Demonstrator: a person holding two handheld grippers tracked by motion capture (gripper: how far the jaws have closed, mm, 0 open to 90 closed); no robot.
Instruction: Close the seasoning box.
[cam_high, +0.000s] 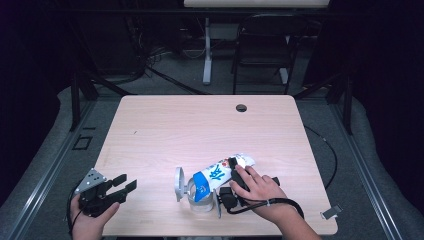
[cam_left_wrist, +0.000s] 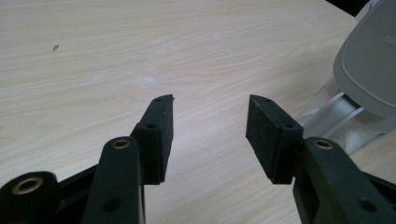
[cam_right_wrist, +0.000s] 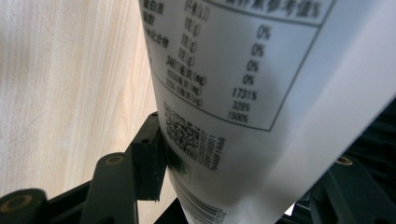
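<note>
Right gripper (cam_high: 231, 186) pinching a white packet (cam_high: 220, 175) tilted over a clear container (cam_high: 200, 199); left gripper (cam_high: 121, 186) spread, empty, above the table (cam_high: 165, 130).

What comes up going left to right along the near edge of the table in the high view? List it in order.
Left hand-held gripper → grey lid → clear container → blue-and-white pouch → right hand → small grey clip at the table's right corner.
</note>
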